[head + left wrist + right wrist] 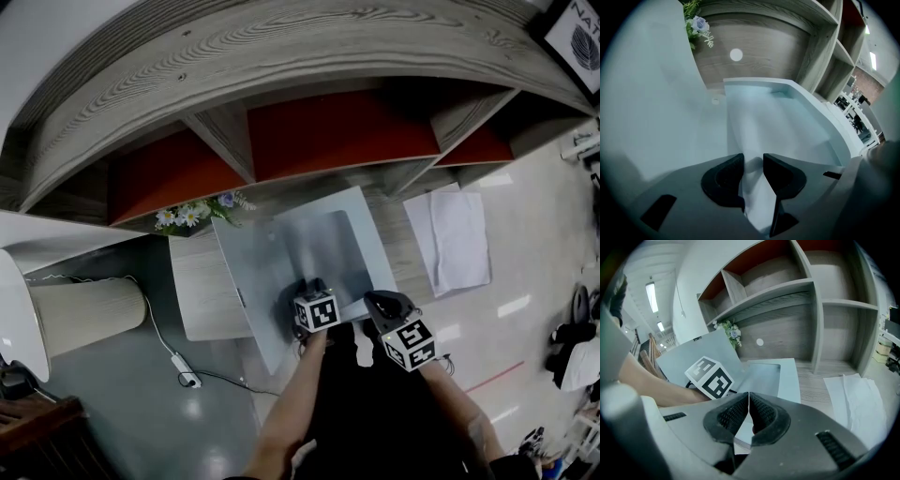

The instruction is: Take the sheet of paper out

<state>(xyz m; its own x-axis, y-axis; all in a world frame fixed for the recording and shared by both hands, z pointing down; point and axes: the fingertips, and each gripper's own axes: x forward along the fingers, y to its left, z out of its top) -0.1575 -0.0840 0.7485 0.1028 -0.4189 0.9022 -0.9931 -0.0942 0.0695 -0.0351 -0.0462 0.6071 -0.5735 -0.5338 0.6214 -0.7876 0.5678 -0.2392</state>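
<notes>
**Item: sheet, still in folder. Task barely started.**

- Folder [375, 248]: lies open on the table [202, 300] at centre frame in the head view, below the shelf [225, 131]. Its cover is swung out to the left.
- Sheet [323, 248]: inside the folder, flat over most of its area. I see no part of it clear of the folder.
- Left gripper [305, 298]: at the folder's near edge, pointing steeply down. In the left gripper view its jaws stand part-way apart. A raised fold of the sheet [757, 140] sits in the gap, beside the left pad. I judge it not yet pinched.
- Right gripper [380, 305]: at the folder's lower right corner. In the right gripper view its jaws are pressed together. A thin pale edge runs into them, which I take for the folder's near edge, held to steady it.
- Other stock: loose papers [452, 239] right of the folder, apart from it; flowers [192, 214] at upper left of it.

**Done:** folder open, corner steadied, left jaws set astride the sheet.
**Left:** pinch the fold, draw the sheet towards the near edge, free it fully from the folder.
</notes>
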